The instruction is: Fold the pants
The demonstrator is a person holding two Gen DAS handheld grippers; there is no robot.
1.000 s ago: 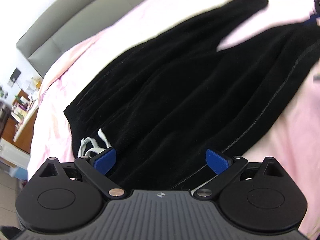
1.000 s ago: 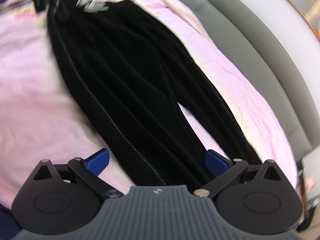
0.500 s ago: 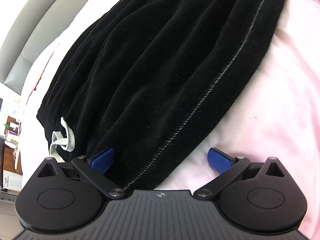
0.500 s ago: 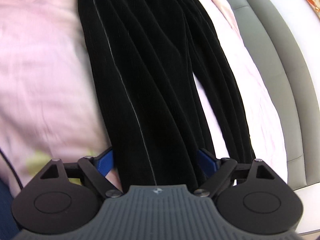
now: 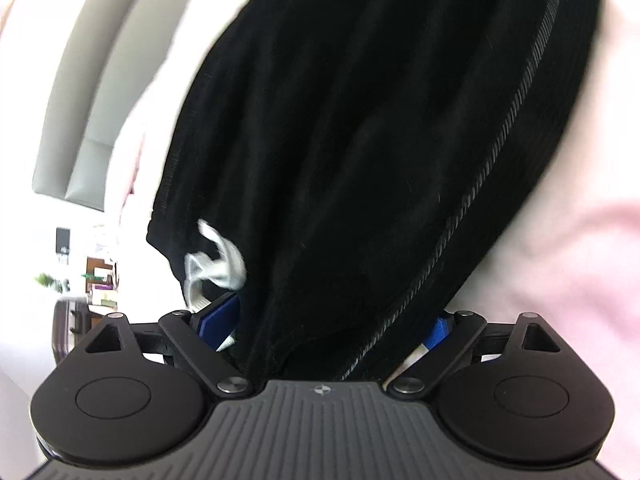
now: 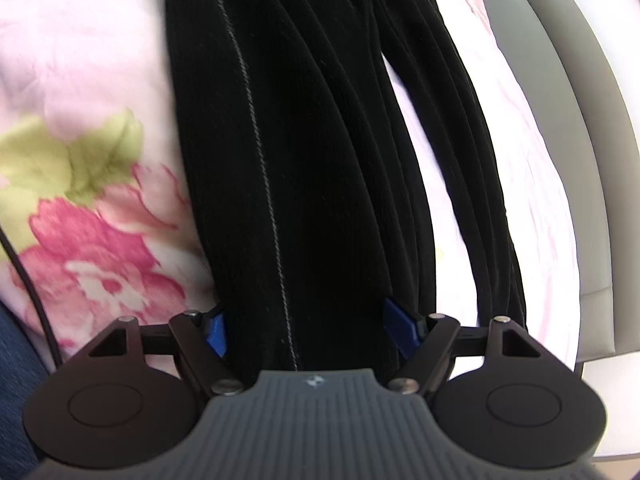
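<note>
Both grippers have dropped onto the black corduroy pants (image 5: 360,140), flat on the pink floral bedsheet (image 6: 92,208). Grey padded headboard (image 6: 580,120) borders the far edge. Left gripper (image 5: 332,326) open astride the waistband beside the white drawstring (image 5: 218,260); right gripper (image 6: 302,330) closing around a leg, pads not yet pressing.

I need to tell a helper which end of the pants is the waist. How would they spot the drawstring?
Start at the pink bedsheet and the black pants on it. At the pants' near edge, beside the left gripper, lies the drawstring: a knotted white cord, the only pale thing on the black cloth.
</note>
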